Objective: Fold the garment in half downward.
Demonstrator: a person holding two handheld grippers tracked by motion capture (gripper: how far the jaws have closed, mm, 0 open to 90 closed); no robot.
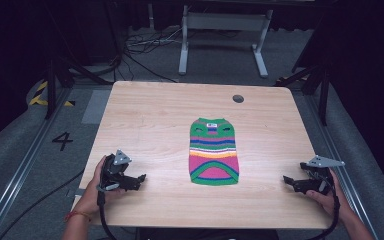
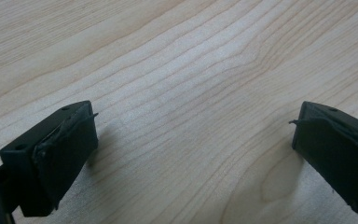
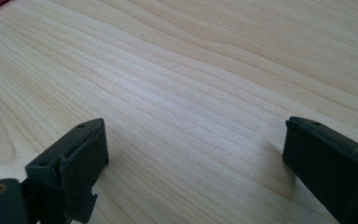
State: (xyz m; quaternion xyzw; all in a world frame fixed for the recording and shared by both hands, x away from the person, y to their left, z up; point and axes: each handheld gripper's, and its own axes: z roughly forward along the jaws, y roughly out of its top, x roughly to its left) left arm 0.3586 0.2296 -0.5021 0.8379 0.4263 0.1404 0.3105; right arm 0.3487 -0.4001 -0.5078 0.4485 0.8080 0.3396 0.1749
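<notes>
Striped knit garment (image 1: 214, 151) lies flat on the wooden table (image 1: 145, 125) (grey floor around), each gripper's jaws apart.

The small knitted garment (image 1: 213, 151) is banded across in green, pink, blue, orange, yellow and white, with green edging (a pale label sits at its neck). The table (image 1: 150, 120) is light wood with fine grain lines, and each hand-held gripper has black jaws.

Two black claws (image 1: 141, 178) (image 1: 286, 180) with grey three-cornered plates and trailing black cables; red-orange wristband (image 1: 78, 215) on left wrist.
</notes>
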